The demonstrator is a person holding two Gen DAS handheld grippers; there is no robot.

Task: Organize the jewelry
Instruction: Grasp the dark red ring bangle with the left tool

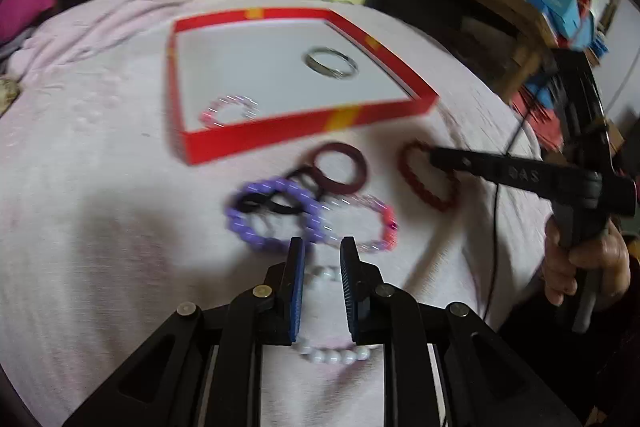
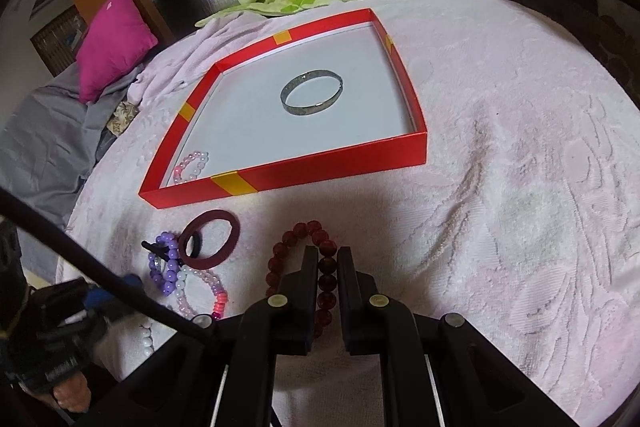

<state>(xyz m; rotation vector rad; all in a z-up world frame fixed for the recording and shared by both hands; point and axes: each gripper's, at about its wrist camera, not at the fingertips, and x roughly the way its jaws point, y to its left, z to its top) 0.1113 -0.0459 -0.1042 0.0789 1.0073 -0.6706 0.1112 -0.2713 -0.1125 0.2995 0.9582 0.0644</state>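
A purple bead bracelet (image 1: 276, 217) and maroon bangle (image 2: 209, 239) crowd beside the red tray (image 2: 320, 163). Right gripper (image 2: 327, 259) jaws clamp the dark red bead bracelet (image 2: 298, 231); left gripper (image 1: 322, 255) jaws stand slightly apart astride white beads (image 1: 336, 355).

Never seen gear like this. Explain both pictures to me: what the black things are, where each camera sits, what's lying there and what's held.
No robot here: a person holds a hand tool in each hand, each with two black fingers and a wide-angle camera looking along them. One picture looks from the left gripper, the other from the right gripper. On a pale pink towel stands a shallow red box holding a silver bangle and a pink bead bracelet. In front of it lie a maroon ring, a purple bead bracelet and a pink-and-clear bracelet. The right fingers are closed on a dark red bead bracelet. The left fingers stand apart over a white bead bracelet, not gripping it.
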